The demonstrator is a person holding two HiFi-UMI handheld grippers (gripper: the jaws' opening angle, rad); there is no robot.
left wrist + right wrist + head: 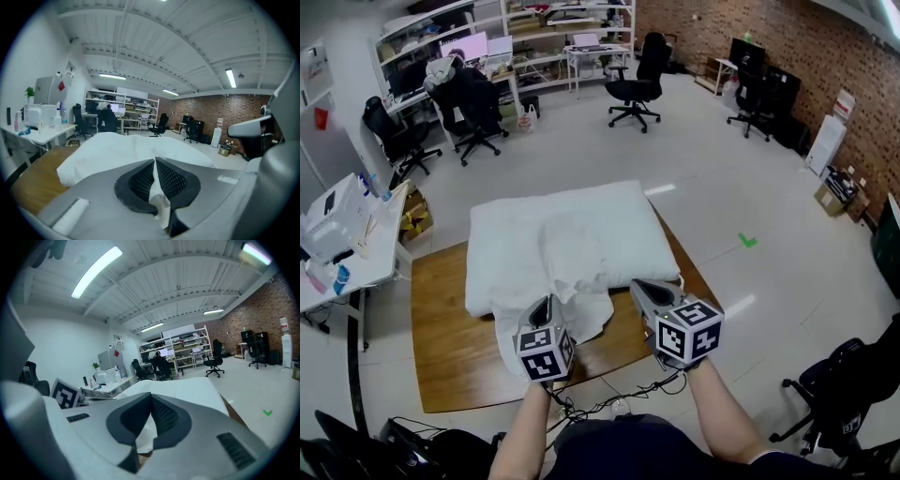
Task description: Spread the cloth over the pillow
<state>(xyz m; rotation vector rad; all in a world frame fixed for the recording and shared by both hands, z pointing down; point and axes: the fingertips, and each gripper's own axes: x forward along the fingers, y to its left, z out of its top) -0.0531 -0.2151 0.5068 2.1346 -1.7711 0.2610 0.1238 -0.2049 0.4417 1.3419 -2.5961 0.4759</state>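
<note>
- The left tool was clamped shut on a fold of the white cloth.
- The right tool pinched another fold.
- The cloth lay bunched on the pillow's near side, on the table.

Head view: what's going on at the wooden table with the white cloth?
A person holds a two-jaw gripper in each hand. The left gripper and the right gripper are each shut on a fold of the thin white cloth, along its near side. The cloth lies bunched over the near part of the plump white pillow on the brown wooden table. Most of the pillow is bare, so the cloth is not yet spread.
</note>
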